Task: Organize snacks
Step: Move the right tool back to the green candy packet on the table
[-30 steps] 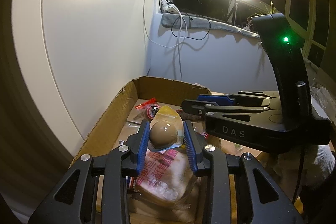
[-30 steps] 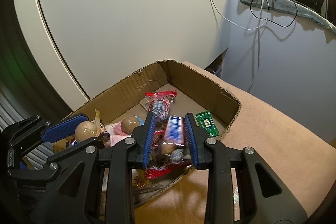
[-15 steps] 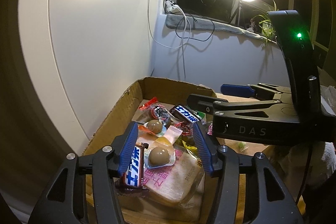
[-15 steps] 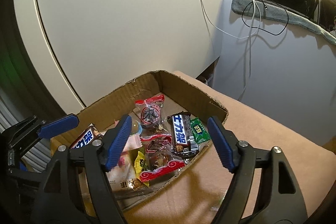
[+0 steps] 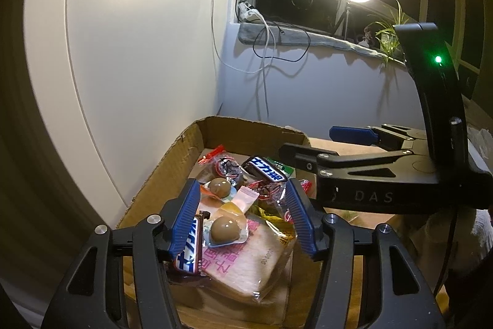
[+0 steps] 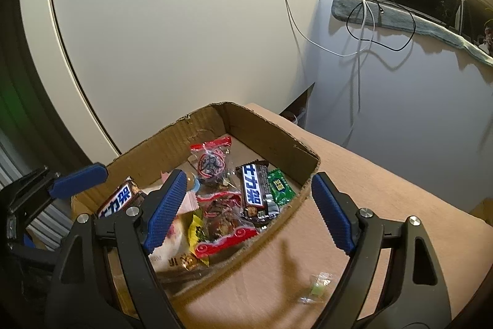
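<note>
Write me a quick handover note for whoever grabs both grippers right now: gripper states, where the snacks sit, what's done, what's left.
Left gripper: open, jaws have just been opening, nothing gripped; it hangs over the packaged egg lying on the bread packet.
Right gripper: open, jaws have just been opening, empty; it hangs over the near wall of the cardboard box.
In the box: two chocolate bars, green packet, red-trimmed packets, a second egg.
Done: those snacks are in the box.
Left: one small clear-wrapped sweet lies on the table outside the box, probably next for the right gripper.
</note>
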Motion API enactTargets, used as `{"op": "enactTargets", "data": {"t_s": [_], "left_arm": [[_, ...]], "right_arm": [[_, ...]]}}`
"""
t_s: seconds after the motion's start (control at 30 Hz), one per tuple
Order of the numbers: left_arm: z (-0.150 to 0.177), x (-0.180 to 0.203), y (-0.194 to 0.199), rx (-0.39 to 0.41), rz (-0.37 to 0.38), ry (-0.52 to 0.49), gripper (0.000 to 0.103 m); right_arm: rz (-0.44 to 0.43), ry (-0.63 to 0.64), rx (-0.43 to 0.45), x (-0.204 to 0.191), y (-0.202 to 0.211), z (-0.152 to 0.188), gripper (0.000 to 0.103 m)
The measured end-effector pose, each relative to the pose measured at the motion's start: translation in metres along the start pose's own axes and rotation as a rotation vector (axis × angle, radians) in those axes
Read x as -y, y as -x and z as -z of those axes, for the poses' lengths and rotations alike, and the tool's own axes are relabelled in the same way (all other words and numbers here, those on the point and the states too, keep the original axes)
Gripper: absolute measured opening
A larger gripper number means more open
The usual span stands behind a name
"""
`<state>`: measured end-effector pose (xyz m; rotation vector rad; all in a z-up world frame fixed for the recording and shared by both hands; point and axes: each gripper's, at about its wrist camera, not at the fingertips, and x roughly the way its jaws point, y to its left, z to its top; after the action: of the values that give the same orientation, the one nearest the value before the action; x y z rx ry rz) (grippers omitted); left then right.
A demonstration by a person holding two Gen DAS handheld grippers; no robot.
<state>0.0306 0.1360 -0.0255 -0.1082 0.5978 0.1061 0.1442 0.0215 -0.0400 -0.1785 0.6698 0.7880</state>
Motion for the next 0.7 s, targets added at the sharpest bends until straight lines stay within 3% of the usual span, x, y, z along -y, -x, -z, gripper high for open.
{"op": "enactTargets", "data": {"t_s": [0.43,0.7], "left_arm": [[0.006,0.004,0.003,0.001,0.003,-0.017,0.057],[0.005,0.001,0.008,0.012,0.007,0.009,0.057]], "right_arm": [[0.034,-0.067,0.014,0.043,0.035,0.019,0.086],[0.088,-0.065,-0.059,0.071,0.038,0.053,0.086]]}}
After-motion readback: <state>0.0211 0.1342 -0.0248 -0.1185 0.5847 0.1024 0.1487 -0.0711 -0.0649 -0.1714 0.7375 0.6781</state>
